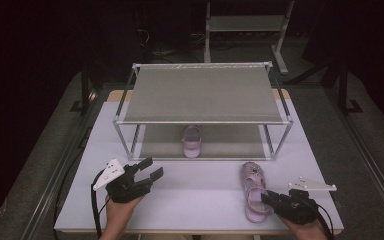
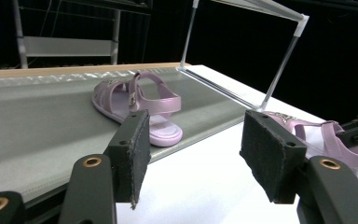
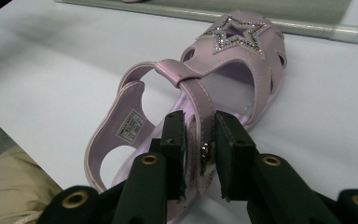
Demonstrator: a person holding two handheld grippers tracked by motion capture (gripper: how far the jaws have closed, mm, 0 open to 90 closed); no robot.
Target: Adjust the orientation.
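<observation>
The right claw (image 3: 200, 156) has its two black pads squeezed on the side strap of a shiny lilac plastic sandal with a sparkly star on the toe (image 3: 235, 56). This sandal lies flat on the white surface (image 1: 200, 192), near its front edge, just in front of the grey metal shoe rack (image 1: 202, 95). The left claw (image 2: 193, 149) is open and holds nothing. A second lilac sandal (image 2: 140, 107) sits on the rack's bottom shelf.

There's a small white label (image 3: 131, 125) inside the pink sandal's (image 3: 233, 60) heel strap, print too tiny to read.
</observation>
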